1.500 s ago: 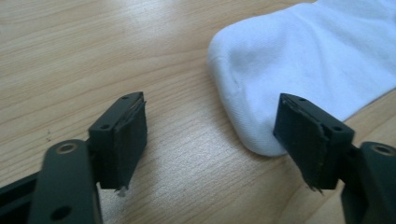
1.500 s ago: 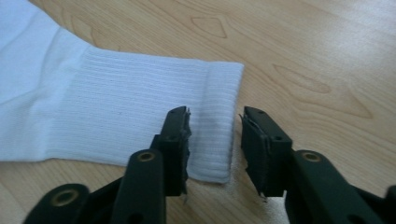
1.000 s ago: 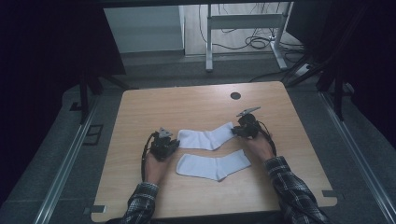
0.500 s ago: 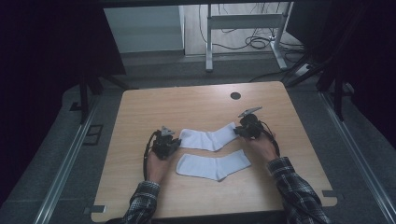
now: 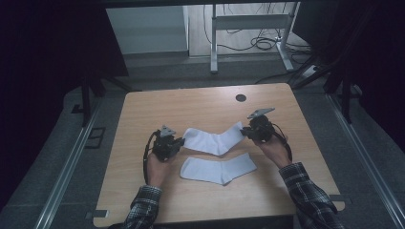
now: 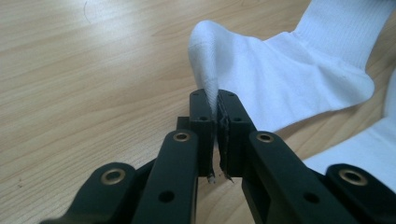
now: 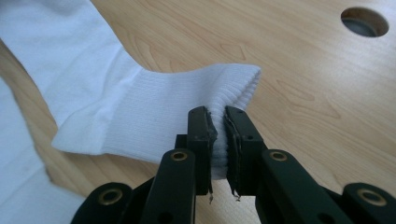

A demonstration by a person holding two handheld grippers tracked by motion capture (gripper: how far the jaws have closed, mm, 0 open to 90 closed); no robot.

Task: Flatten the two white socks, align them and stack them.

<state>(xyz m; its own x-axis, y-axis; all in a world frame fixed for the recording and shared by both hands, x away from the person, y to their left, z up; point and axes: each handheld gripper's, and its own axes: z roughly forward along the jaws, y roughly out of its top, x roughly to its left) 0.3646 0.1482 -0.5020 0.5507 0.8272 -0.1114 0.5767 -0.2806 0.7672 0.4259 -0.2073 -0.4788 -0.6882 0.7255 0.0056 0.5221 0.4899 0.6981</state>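
A: Since both hands came up a touch from a second ago, the far sock (image 5: 214, 140) is starting to leave the wood at its ends. Left side first?

B: Left gripper (image 5: 177, 142) is clamped on the toe end (image 6: 208, 65); fabric is pinched between the pads and pulled into a peak, the rest sagging to the table (image 5: 143, 114).

A: Middle?

B: Heel bend looks down on the surface, roughly mid-table. The near sock (image 5: 218, 169) lies flat just toward the front edge, untouched.

A: Right side?

B: Right gripper (image 5: 247, 131) is closed on the ribbed cuff (image 7: 219, 95), which is raised, toward the right edge and short of the round hole (image 5: 241, 98) near the back edge.

A: So what does the lift mean?

B: My guess: grasp done at both ends, carry phase beginning, probably laying it over the near one. A slipped pinch is the risk.
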